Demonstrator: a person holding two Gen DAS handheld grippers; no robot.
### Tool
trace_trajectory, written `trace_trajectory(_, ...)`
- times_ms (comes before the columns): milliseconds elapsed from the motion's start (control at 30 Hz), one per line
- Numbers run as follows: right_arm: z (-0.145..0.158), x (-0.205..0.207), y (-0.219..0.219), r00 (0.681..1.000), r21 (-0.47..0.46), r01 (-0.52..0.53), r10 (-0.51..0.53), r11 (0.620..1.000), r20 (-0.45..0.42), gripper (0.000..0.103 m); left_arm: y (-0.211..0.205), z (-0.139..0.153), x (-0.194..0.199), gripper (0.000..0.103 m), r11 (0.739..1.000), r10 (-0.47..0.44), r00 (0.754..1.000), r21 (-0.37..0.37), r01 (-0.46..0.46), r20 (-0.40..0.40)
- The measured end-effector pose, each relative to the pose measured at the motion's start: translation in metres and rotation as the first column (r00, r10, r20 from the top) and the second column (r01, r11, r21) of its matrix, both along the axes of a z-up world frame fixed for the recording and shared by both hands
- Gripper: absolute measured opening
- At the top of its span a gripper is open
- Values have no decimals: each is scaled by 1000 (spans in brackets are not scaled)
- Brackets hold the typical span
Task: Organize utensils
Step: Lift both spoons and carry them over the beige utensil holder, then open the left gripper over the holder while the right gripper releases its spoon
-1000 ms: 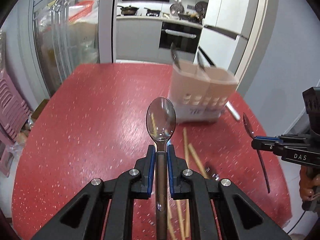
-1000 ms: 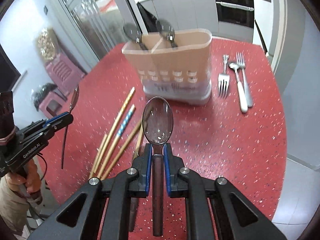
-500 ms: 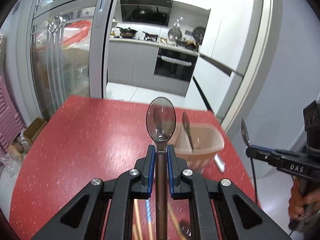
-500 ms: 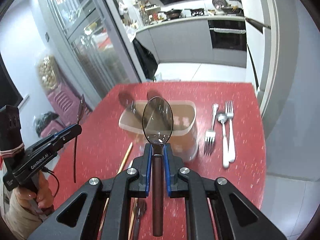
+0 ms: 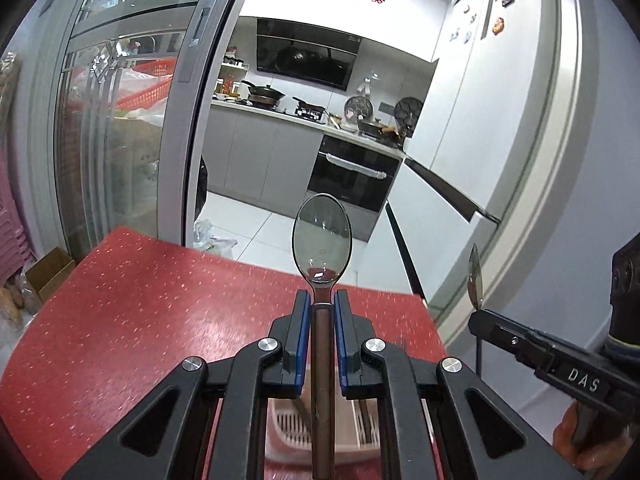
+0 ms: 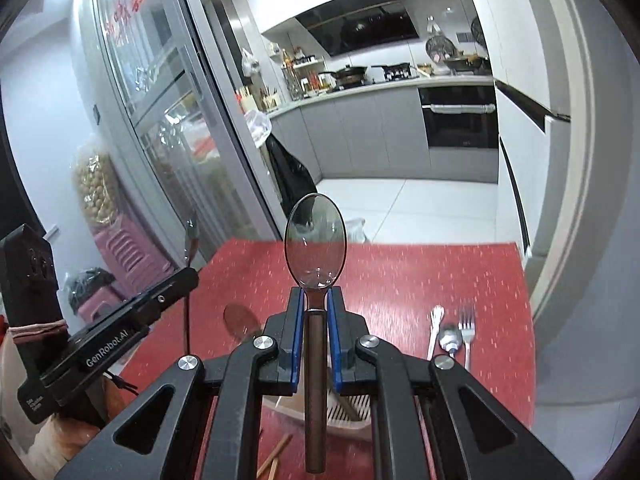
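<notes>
My left gripper is shut on a spoon with a steel bowl and brown handle, held upright, bowl up. My right gripper is shut on a matching spoon, also upright. Both hang over the pinkish slotted utensil holder, which shows low between the fingers; it also shows in the right wrist view. Each gripper appears in the other's view: the right one at the right edge, the left one at the left.
The red speckled table ends ahead at a kitchen doorway. On its right side lie a fork and two other steel utensils. Another spoon bowl stands in the holder. Chopstick ends lie below.
Both grippers have risen and tilted up with their spoons, moving over the holder. The holder has slid from ahead of the fingers down beneath them, and the kitchen fills the views.
</notes>
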State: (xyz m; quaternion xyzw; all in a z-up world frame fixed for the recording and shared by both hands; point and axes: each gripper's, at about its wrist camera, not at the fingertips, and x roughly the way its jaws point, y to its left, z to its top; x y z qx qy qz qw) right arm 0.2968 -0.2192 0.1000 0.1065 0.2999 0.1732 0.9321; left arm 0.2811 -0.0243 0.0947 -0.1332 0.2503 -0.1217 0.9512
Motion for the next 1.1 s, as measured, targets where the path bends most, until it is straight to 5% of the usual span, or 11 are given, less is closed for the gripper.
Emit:
trace_trajectory(233,-17,31,3,998,9,10,-11,1000,64,13,-16,-9,22,36,1000,10,998,-6,-9,65)
trace_trajectory(467,-48,45,13,993,-61,-16,23,998,119,13,-28,-30,27,36,997,28,993,67,-36,114)
trace_trajectory(800,-82,34,9,993,-96,-23,33,995,112,13,-37,-52,2,36,978,28,987,200,-60,159)
trace_trajectory(1100,-90,22,5,996,-97,-40,47,994,74,13,-39,-62,-6,36,967,29,992,249,-60,124)
